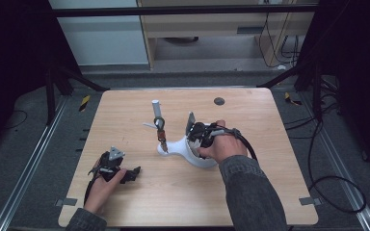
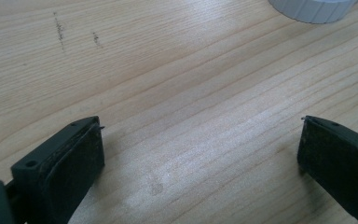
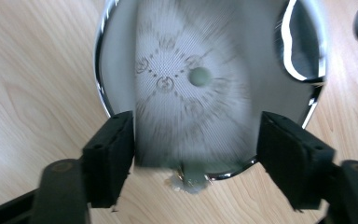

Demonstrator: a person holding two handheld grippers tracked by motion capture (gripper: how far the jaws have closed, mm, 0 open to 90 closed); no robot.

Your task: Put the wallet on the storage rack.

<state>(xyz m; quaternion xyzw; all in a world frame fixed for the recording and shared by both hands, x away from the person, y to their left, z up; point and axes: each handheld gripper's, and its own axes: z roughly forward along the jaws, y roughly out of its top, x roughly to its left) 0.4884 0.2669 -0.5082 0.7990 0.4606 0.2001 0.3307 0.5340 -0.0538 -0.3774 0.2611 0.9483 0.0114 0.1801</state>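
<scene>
Subject: shower head (image 1: 183,148), white body, lying on the wooden surface (image 1: 250,183) right of centre, its stem reaching left toward the middle of the surface.

Right gripper (image 1: 195,137): held in the person's right hand (image 1: 224,147), directly over the wide end of the shower head. In the right gripper view the gripper (image 3: 196,126) looks straight onto the spray face of the shower head (image 3: 186,70), a round grey disc in a chrome rim. The fingers (image 3: 109,154) are parted. They stand one to each side of the disc's near edge, and the disc is wider than the gap between them. The pads are not pressing on anything I can make out, so I read them as released. A small pale blob sits at the rim, low between the fingers, too blurred to identify.

Markings: the spray face carries rings and radiating lines of fine dots, with a few small circular marks and one green-grey spot near the centre. The frame is motion-blurred and I cannot read any of it as writing or a brand.

Left gripper (image 1: 134,173): in the person's left hand (image 1: 101,190), low at the near left of the surface, well apart from the shower head. In the left gripper view the gripper (image 2: 200,123) has its fingers (image 2: 70,158) spread wide, released, with bare wood between them. A white ribbed rim (image 2: 312,9) shows at the top right edge.

Other items: a white cylinder (image 1: 155,105) stands upright behind the stem, with a dark clip-like piece (image 1: 160,126) just in front of it. A grey round plug (image 1: 218,101) is set in the surface farther back.
</scene>
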